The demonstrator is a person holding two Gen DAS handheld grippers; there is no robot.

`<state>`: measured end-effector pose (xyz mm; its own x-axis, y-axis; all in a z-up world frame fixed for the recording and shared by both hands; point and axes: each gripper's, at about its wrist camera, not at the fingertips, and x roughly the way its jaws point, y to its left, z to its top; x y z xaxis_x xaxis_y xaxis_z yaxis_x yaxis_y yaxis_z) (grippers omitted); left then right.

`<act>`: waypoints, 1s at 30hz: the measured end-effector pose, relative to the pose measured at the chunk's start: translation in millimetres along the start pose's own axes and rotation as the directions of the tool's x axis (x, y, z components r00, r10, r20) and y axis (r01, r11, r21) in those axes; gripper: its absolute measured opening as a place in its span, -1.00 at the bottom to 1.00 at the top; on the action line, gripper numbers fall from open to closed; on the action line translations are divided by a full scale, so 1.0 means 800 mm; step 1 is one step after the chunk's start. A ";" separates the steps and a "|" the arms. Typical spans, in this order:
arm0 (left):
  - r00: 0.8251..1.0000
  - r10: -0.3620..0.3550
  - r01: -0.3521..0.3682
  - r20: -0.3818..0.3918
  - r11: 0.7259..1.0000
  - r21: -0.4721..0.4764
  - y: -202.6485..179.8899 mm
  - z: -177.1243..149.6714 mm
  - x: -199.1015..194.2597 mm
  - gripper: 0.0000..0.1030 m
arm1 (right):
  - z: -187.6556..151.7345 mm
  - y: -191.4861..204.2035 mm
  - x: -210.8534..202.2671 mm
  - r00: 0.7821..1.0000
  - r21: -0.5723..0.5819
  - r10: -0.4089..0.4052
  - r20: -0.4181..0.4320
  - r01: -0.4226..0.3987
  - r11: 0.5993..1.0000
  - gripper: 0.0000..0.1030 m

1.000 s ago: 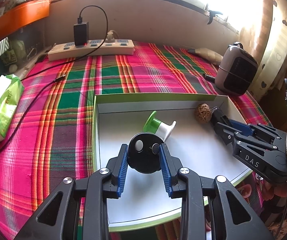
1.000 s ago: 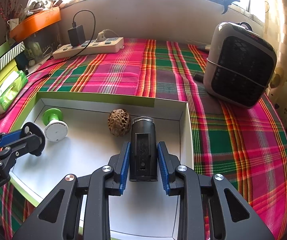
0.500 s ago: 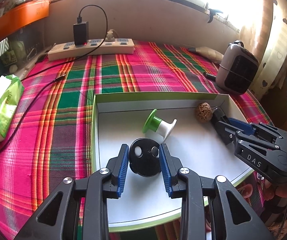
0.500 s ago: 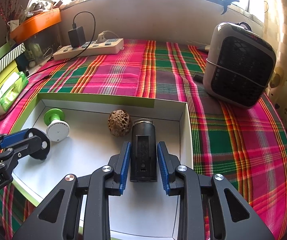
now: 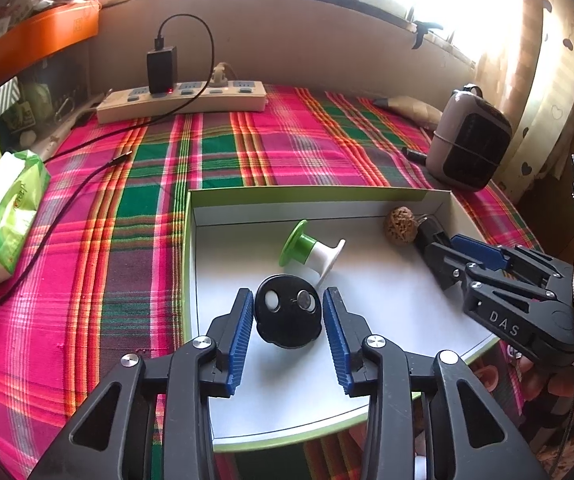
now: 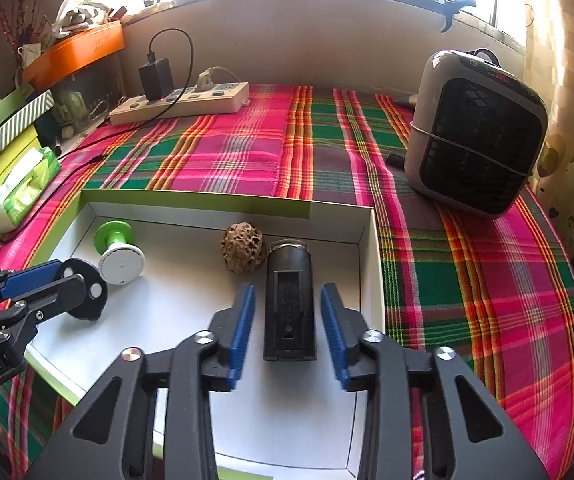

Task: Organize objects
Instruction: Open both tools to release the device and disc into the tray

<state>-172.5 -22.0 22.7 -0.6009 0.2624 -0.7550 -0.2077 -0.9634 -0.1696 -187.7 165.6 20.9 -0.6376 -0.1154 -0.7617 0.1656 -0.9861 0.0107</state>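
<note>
We've set both pieces in the white tray (image 5: 439,200) and both grippers' jaws have just been opening. Left gripper (image 5: 288,322) stands apart around the black disc (image 5: 288,316), pads clear. Right gripper (image 6: 288,324) likewise brackets the black block (image 6: 289,304), just beside the walnut (image 6: 243,247). Green spool (image 6: 117,249) lies left; we reckon both releases are done.

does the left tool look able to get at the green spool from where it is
Probably not directly: the black disc sits between the open left tool and the green spool right behind it.
</note>
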 end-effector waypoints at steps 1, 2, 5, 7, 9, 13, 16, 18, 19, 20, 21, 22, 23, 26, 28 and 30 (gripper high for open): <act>1.000 -0.002 0.002 0.002 1.000 -0.001 0.000 0.000 -0.001 -0.31 | 0.000 0.001 -0.001 1.000 0.000 0.000 0.001 0.000 1.000 -0.24; 1.000 0.000 0.000 0.003 1.000 -0.003 0.000 0.000 -0.003 -0.31 | -0.001 0.002 -0.002 1.000 0.000 -0.001 0.002 0.001 1.000 -0.24; 1.000 0.002 -0.002 0.005 1.000 -0.005 0.000 -0.002 -0.006 -0.30 | -0.002 0.003 -0.006 1.000 0.000 0.001 0.007 -0.001 1.000 -0.24; 1.000 0.001 -0.001 0.005 1.000 -0.007 0.000 -0.003 -0.008 -0.30 | -0.003 0.004 -0.008 1.000 0.000 -0.002 0.010 0.002 1.000 -0.24; 1.000 0.001 0.000 0.007 1.000 -0.011 0.001 -0.004 -0.010 -0.29 | -0.004 0.004 -0.011 1.000 0.000 -0.001 0.012 0.001 1.000 -0.24; 1.000 -0.001 0.001 0.014 1.000 -0.011 -0.002 -0.006 -0.018 -0.29 | -0.007 0.005 -0.019 1.000 0.003 0.000 0.021 0.000 1.000 -0.23; 1.000 -0.002 0.003 0.025 1.000 -0.010 -0.004 -0.008 -0.026 -0.29 | -0.010 0.006 -0.025 1.000 0.006 0.000 0.027 0.000 1.000 -0.23; 1.000 -0.001 0.001 0.031 1.000 -0.011 -0.005 -0.010 -0.032 -0.29 | -0.012 0.006 -0.029 1.000 0.009 0.002 0.031 -0.003 1.000 -0.23; 0.999 -0.001 0.001 0.033 1.000 -0.010 -0.005 -0.011 -0.034 -0.29 | -0.013 0.005 -0.032 0.999 0.010 0.002 0.034 -0.003 1.000 -0.23; 0.999 0.000 0.000 0.035 1.000 -0.011 -0.006 -0.012 -0.036 -0.29 | -0.014 0.005 -0.033 0.999 0.012 0.002 0.035 -0.002 1.000 -0.23; 0.999 -0.001 0.002 0.037 1.000 -0.012 -0.006 -0.014 -0.038 -0.29 | -0.015 0.005 -0.037 0.999 0.014 0.003 0.038 -0.003 1.000 -0.23; 0.999 -0.003 0.003 0.038 1.000 -0.012 -0.007 -0.015 -0.040 -0.29 | -0.016 0.004 -0.038 0.999 0.016 0.003 0.040 -0.004 1.000 -0.23; 0.999 0.000 0.001 0.039 1.000 -0.014 -0.007 -0.017 -0.042 -0.29 | -0.018 0.003 -0.042 0.999 0.018 0.003 0.043 -0.004 1.000 -0.23; 0.999 0.000 0.000 0.044 1.000 -0.015 -0.009 -0.023 -0.049 -0.29 | -0.023 0.003 -0.051 0.999 0.020 0.003 0.053 -0.004 1.000 -0.23; 0.999 -0.003 0.004 0.049 1.000 -0.015 -0.010 -0.027 -0.054 -0.29 | -0.027 0.002 -0.056 0.998 0.021 0.008 0.059 -0.010 1.000 -0.23; 0.998 0.004 -0.003 0.055 1.000 -0.015 -0.012 -0.032 -0.062 -0.29 | -0.032 0.002 -0.063 0.998 0.022 0.011 0.064 -0.012 1.000 -0.23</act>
<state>-121.0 -27.3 45.3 -0.6435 0.2609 -0.7196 -0.1943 -0.9650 -0.1762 -136.2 172.9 42.4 -0.6829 -0.1334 -0.7183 0.1568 -0.9870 0.0343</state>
